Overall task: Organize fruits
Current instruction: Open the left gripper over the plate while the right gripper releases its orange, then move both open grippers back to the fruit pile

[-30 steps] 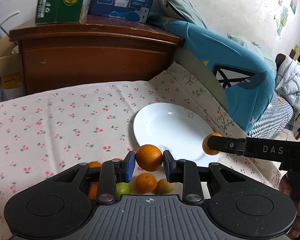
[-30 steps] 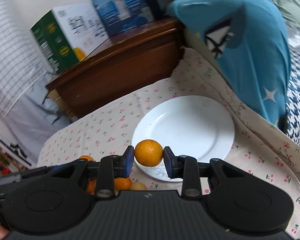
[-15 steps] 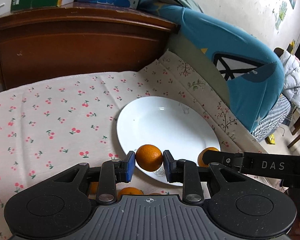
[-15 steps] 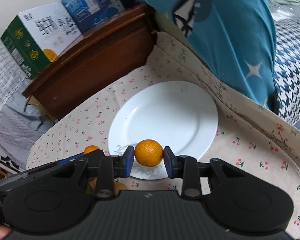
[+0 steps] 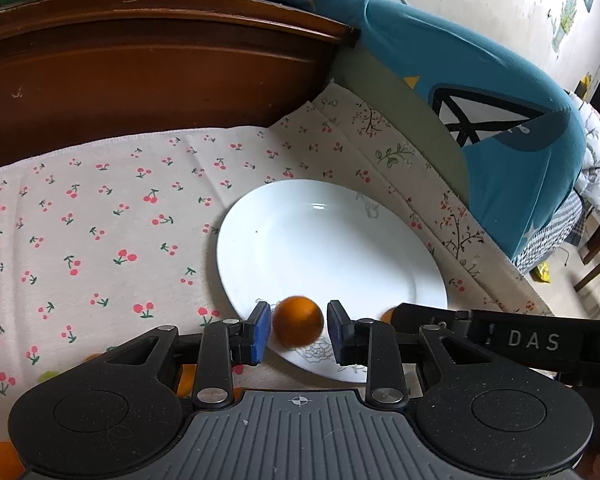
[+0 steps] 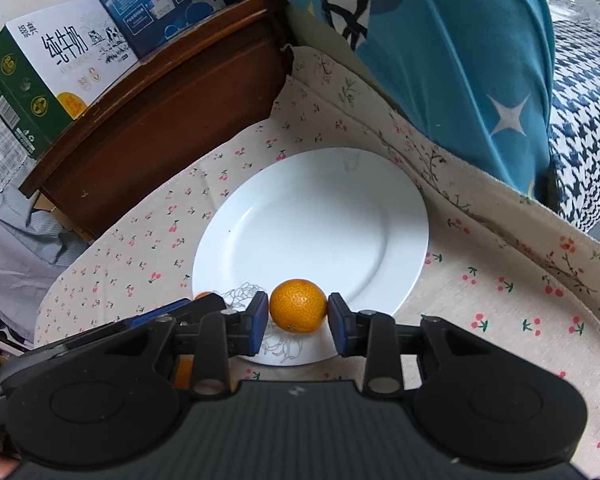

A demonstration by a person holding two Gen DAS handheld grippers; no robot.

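A white plate (image 5: 332, 248) (image 6: 312, 232) lies on a cherry-print cloth. My left gripper (image 5: 298, 332) hovers over the plate's near rim with its jaws opening. A blurred orange (image 5: 298, 322) sits between the blue pads, with a thin gap on each side. My right gripper (image 6: 298, 320) is over the same rim just to the right, jaws opening too. Its orange (image 6: 298, 311) sits loose between the pads, low over the rim. In the left wrist view the right gripper's black finger (image 5: 500, 340) crosses at the right. Its orange (image 5: 388, 314) peeks out behind that finger.
More fruit lies on the cloth under the left gripper: an orange (image 5: 184, 380), a green one (image 5: 48, 376). A dark wooden cabinet (image 5: 140, 72) with cartons (image 6: 52, 80) stands behind. A blue pillow (image 6: 440, 60) rises at the right, beyond the cloth's edge.
Both grippers came forward and down to the plate's near rim. Their pads have parted slightly, and each orange now sits a little lower between them.
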